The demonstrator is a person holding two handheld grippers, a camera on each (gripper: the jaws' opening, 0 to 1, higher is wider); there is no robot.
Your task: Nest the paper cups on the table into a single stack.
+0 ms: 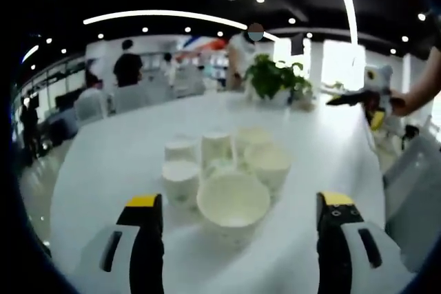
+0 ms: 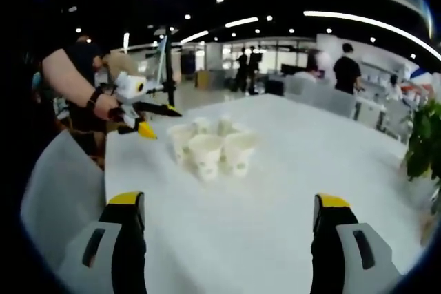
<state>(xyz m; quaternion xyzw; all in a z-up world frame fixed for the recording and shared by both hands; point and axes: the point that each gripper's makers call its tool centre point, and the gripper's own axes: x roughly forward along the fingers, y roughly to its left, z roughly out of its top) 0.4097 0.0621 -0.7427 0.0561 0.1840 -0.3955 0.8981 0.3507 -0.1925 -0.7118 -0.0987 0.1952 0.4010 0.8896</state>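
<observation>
Paper cups (image 1: 224,170) clustered upright on the white table (image 1: 124,163), both grippers wide open.

The cups, pale, tapered and round-rimmed, were grouped touching one another near the table's middle, unstacked. The left gripper (image 1: 238,228) was held just before the nearest cup, its yellow-tipped black jaws spread wide and holding nothing. The right gripper (image 2: 224,232) was held well apart from the cups (image 2: 210,146), jaws likewise spread and empty. A leafy potted plant (image 1: 275,77) was seen beyond the cups.

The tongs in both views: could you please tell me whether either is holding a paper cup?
Neither. The left tongs and right tongs are open and empty, short of the paper cups.
</observation>
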